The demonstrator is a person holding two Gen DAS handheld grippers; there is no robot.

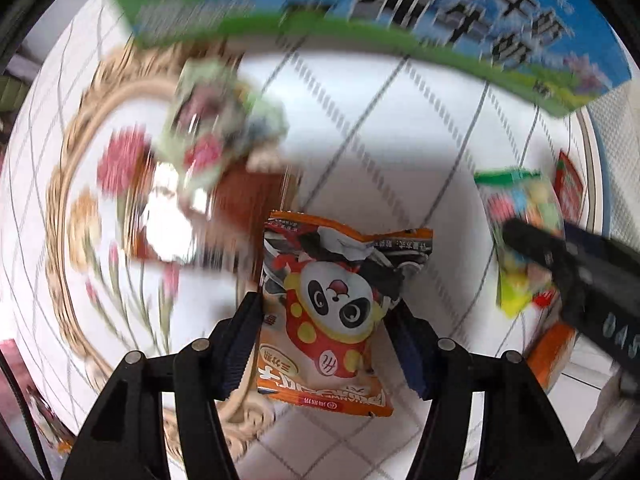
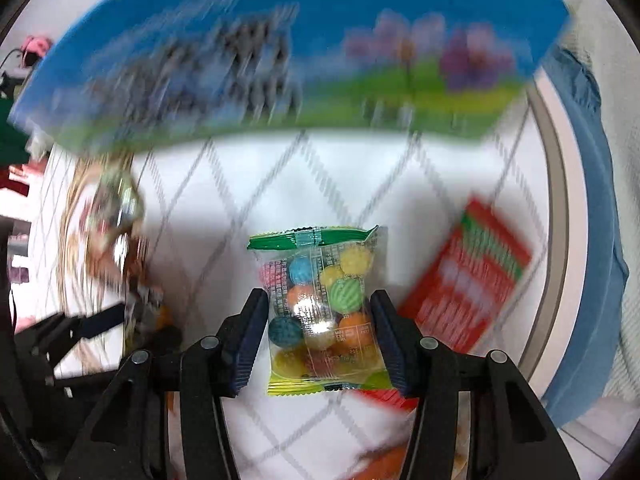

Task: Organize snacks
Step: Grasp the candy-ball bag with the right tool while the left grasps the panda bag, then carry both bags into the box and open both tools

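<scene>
Over table, both tongs [image 1: 328, 320] [image 2: 320, 320] point downward.

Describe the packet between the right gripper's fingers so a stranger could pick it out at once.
Start at the big blue-and-green carton on the white checked tablecloth. Just below it, the right gripper is closed on a small clear candy packet. Unlike the red packet beside it, it is see-through, filled with multicoloured round sweets, with a green sealed top edge.

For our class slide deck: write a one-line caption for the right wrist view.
Right tongs close on a clear packet of coloured candy balls above a white quilted cloth.
</scene>
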